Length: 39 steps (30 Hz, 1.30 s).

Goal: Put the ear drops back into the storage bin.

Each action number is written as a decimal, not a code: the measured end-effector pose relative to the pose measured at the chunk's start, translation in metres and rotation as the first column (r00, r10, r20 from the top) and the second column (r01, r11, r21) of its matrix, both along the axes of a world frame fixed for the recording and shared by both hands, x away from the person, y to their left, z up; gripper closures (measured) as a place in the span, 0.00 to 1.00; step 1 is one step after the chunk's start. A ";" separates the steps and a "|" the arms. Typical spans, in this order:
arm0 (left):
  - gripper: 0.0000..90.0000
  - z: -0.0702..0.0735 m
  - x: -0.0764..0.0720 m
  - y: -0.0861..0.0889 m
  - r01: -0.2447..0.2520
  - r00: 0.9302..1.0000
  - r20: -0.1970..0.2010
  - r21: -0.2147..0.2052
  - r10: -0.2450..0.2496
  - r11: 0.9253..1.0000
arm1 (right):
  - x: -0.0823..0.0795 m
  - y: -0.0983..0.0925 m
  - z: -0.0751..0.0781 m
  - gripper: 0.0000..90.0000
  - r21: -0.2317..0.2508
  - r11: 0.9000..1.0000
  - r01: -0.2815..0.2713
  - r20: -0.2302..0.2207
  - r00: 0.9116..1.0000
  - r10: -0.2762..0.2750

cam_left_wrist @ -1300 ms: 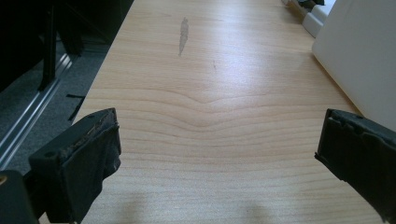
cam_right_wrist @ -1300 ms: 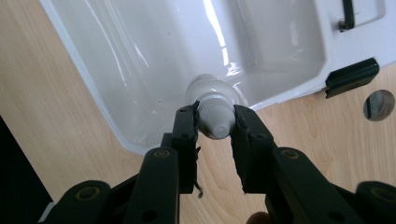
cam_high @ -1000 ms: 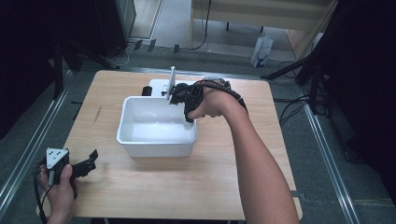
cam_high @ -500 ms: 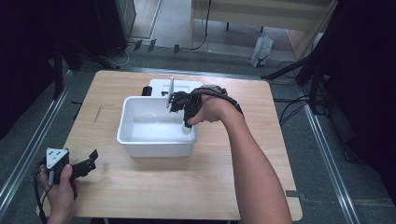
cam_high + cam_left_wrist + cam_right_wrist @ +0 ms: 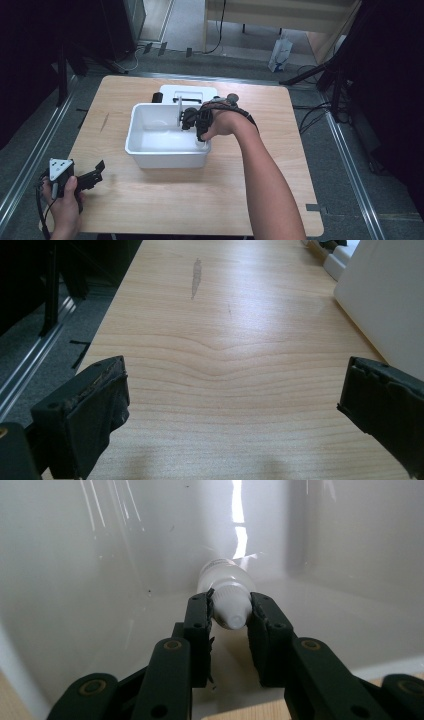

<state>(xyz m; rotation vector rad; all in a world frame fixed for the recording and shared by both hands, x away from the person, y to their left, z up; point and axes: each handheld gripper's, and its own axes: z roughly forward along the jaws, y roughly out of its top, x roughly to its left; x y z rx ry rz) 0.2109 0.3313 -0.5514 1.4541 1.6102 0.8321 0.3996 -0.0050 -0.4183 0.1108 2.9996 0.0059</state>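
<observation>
A white plastic bin (image 5: pixel 165 150) stands mid-table. My right gripper (image 5: pixel 189 120) reaches down into it from the right, shut on a small white bottle (image 5: pixel 179 110). In the right gripper view the jaws (image 5: pixel 231 612) clamp the bottle's cap end, and the bottle's body (image 5: pixel 225 577) points away toward the bin's inner wall (image 5: pixel 75 555), just above its floor. My left gripper (image 5: pixel 95 175) rests in a hand at the table's near left corner. It is open (image 5: pixel 232 405) with only bare wood between its pads, and the bin's outer wall (image 5: pixel 390 305) stands to its right.
A flat white lid or tray (image 5: pixel 187 92) lies right behind the bin, with a small black object (image 5: pixel 157 96) at its left end. The wooden table (image 5: pixel 240 200) drops off to the floor on all sides. A metal rail (image 5: pixel 30 160) runs along the left.
The right hand has sunk with the white bottle from above the bin's far rim down into the bin. The left hand and its gripper have kept still.
</observation>
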 end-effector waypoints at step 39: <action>0.00 0.000 0.000 0.000 0.003 1.000 -0.002 -0.001 -0.003 1.000 | -0.001 0.004 0.009 0.50 -0.005 1.000 0.011 0.056 0.998 -0.011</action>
